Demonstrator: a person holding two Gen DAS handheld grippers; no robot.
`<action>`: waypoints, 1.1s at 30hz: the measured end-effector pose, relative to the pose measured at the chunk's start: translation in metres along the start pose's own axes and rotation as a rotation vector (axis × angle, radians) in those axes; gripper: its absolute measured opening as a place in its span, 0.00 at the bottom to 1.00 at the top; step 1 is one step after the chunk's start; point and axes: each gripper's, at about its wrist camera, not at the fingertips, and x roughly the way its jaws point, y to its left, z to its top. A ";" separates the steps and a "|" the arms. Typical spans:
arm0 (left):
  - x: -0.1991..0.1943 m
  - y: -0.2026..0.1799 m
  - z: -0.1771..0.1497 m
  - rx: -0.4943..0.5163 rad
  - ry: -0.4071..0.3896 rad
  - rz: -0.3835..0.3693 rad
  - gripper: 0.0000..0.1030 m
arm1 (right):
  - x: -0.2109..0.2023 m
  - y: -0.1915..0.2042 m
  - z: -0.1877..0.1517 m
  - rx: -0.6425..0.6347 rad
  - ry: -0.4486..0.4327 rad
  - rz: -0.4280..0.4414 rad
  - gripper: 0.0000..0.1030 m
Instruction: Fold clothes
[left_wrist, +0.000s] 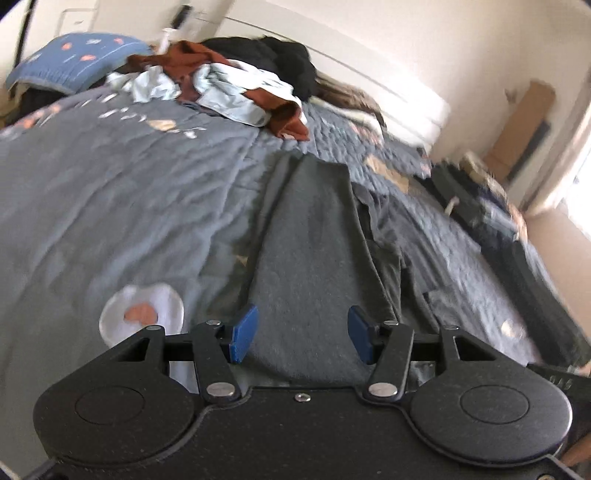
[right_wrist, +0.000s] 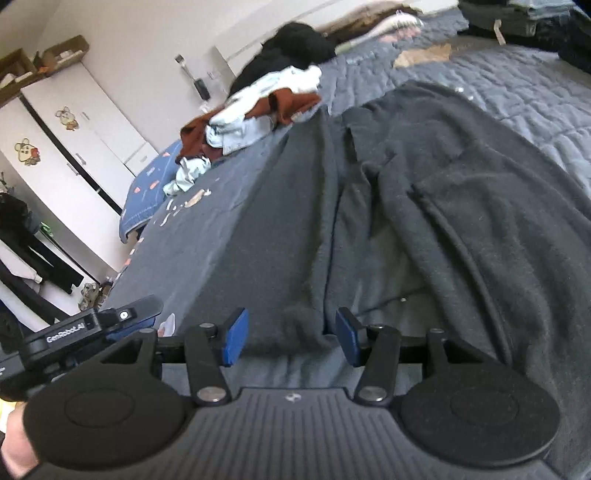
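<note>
Both our grippers stand half open with nothing between the pads: left gripper (left_wrist: 301, 334), right gripper (right_wrist: 291, 336). We see the dark grey garment (right_wrist: 424, 206) spread flat on the bed (left_wrist: 110, 192), just ahead of and beneath both, near its closest edge.

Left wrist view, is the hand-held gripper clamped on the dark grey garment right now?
No, the left hand-held gripper stands open, its blue pads apart above the dark grey garment, gripping nothing.
</note>
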 end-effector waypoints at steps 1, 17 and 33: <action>-0.002 0.001 -0.003 0.013 -0.009 0.008 0.52 | 0.001 0.000 -0.002 -0.025 -0.011 -0.004 0.50; 0.028 0.011 -0.020 0.157 0.045 0.132 0.42 | 0.060 0.005 -0.020 -0.159 0.053 -0.075 0.48; 0.025 0.034 -0.009 -0.051 0.085 0.084 0.17 | 0.043 -0.017 -0.023 -0.061 0.100 -0.123 0.13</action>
